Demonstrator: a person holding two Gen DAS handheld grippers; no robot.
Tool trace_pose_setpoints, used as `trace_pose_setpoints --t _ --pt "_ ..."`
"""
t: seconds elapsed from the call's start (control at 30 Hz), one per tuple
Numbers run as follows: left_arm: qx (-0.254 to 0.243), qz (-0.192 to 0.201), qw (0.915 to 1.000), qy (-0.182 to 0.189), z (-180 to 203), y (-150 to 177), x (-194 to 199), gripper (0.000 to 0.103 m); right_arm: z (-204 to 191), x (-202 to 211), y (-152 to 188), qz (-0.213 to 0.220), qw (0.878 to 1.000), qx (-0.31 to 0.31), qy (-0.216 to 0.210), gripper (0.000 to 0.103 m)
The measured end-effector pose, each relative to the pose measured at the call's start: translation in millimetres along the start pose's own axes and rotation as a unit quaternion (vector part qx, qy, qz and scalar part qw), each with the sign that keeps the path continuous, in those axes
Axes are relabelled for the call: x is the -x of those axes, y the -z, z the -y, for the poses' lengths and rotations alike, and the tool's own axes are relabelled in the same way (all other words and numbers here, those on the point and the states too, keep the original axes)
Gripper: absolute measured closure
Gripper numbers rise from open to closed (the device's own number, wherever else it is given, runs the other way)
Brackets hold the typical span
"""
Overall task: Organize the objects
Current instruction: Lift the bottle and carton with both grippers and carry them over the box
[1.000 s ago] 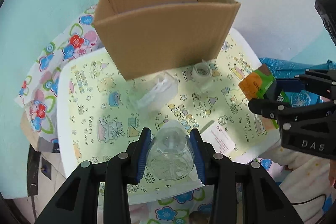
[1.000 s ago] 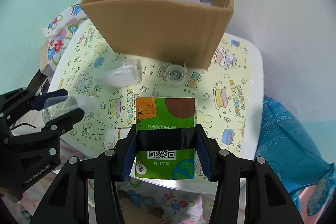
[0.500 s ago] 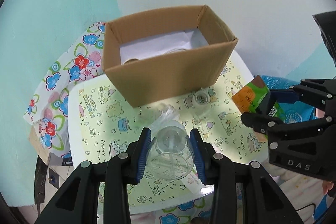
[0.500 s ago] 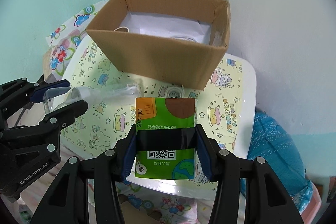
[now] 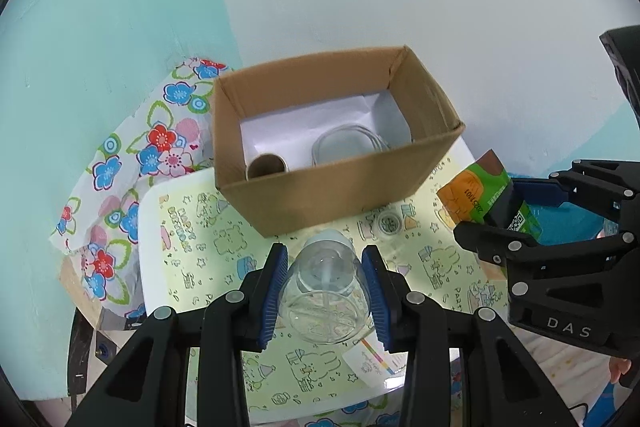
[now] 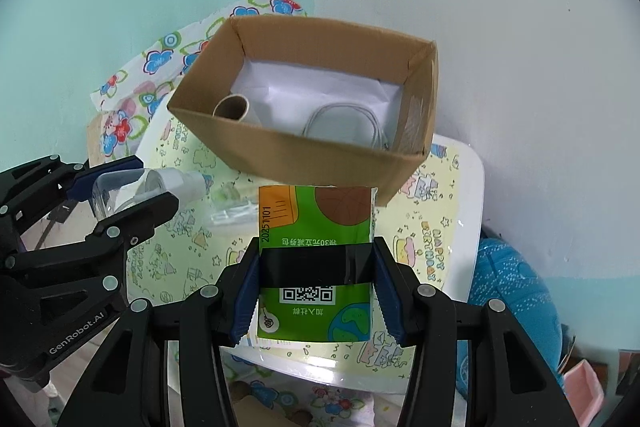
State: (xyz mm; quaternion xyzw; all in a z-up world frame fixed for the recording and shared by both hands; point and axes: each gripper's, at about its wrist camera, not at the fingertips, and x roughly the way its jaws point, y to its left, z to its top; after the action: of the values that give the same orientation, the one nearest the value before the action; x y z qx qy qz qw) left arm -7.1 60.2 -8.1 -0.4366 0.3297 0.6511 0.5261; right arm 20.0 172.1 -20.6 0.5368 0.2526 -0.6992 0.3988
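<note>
From my left wrist view, the flowered cloth (image 5: 132, 163) hangs at the far left edge of the table (image 5: 149, 267), which wears a yellow party-print cover. My left claw (image 5: 324, 291) sits at lower centre, its blue pads clamped on a clear glass jar (image 5: 323, 293) held above the table. Beyond it, at centre frame, the cardboard box (image 5: 320, 199) stands open on the table; inside I see a cardboard tube (image 5: 267, 165) at its left and a coil of white cable (image 5: 348, 147) to its right, on white paper. A small round roll (image 5: 389, 223) lies on the table just in front of the box. At the right edge my right claw (image 5: 516, 215) grips the green packet (image 5: 486, 193), raised off the table

In the right wrist view, the left claw (image 6: 132, 183) with the jar (image 6: 132, 187) shows at middle left, a crumpled clear wrapper (image 6: 232, 213) lies on the table right of it, and the right claw (image 6: 316, 281) at lower centre is shut tight on the packet (image 6: 316, 223), whose top edge overlaps the box's (image 6: 288, 151) near wall in the frame
</note>
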Motion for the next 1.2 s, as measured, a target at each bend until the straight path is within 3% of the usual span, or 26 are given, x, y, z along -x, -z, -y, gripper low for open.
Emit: trace_pose_setpoints --t 0.77,1.2 --pt "0.009 0.001 0.9998 0.016 -20.6 -60.5 7.8 0.064 13.4 -1.1 -61.5 -0.012 1.000 -0.013 -0.019 0.049" --pt "0.006 -0.007 0.9998 0.019 -32.6 -84.5 -17.4 0.064 25.3 -23.2 -96.4 -0.020 0.999 -0.021 -0.024 0.049"
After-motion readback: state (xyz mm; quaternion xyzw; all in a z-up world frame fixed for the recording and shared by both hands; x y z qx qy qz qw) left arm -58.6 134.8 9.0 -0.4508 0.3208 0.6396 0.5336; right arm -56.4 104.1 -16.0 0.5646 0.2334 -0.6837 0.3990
